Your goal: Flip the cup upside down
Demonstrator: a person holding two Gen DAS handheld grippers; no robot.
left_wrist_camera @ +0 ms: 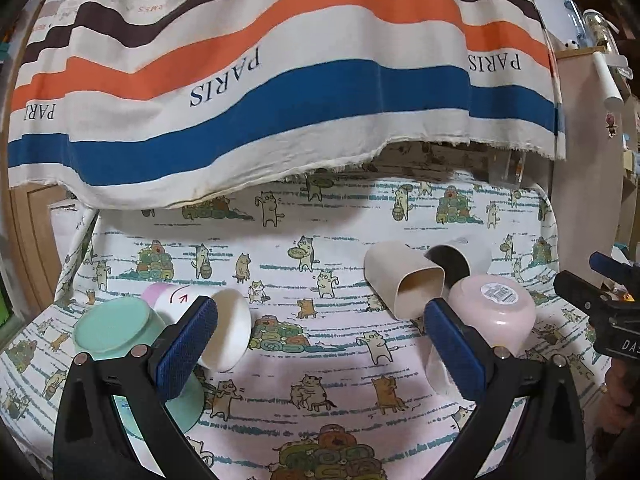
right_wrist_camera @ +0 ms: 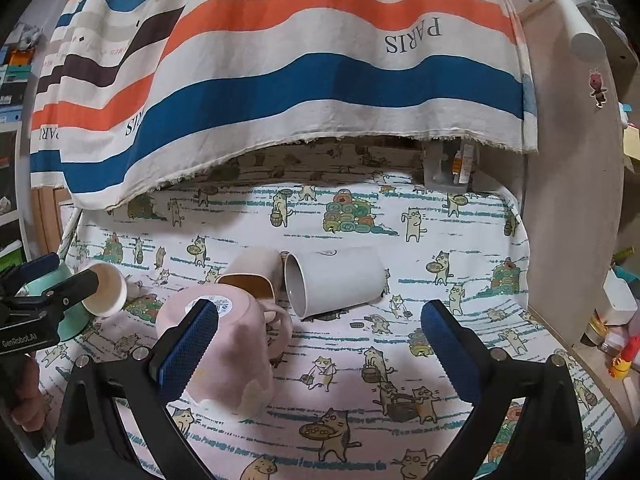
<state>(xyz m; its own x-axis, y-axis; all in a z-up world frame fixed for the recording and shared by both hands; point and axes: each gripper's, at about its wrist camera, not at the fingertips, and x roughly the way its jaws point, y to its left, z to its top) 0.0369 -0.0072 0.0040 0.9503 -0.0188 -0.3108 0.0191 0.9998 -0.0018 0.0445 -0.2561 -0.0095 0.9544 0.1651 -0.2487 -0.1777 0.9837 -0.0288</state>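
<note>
Several cups are on the cat-print tablecloth (left_wrist_camera: 320, 380). A mint cup (left_wrist_camera: 116, 332) and a pink mug (left_wrist_camera: 494, 312) stand upside down. A white-and-pink cup (left_wrist_camera: 224, 328), a beige square cup (left_wrist_camera: 404, 284) and a grey cup (left_wrist_camera: 460, 264) lie on their sides. My left gripper (left_wrist_camera: 320, 344) is open and empty, between the white cup and the pink mug. In the right wrist view my right gripper (right_wrist_camera: 320, 344) is open and empty, with the pink mug (right_wrist_camera: 224, 344) by its left finger and the grey cup (right_wrist_camera: 336, 280) and beige cup (right_wrist_camera: 252, 276) beyond it.
A striped "PARIS" cloth (left_wrist_camera: 280, 80) hangs over the back of the table. A wooden panel (right_wrist_camera: 572, 200) stands on the right, with small items on shelves behind it. The other gripper shows at each view's edge (left_wrist_camera: 600, 304) (right_wrist_camera: 40, 304).
</note>
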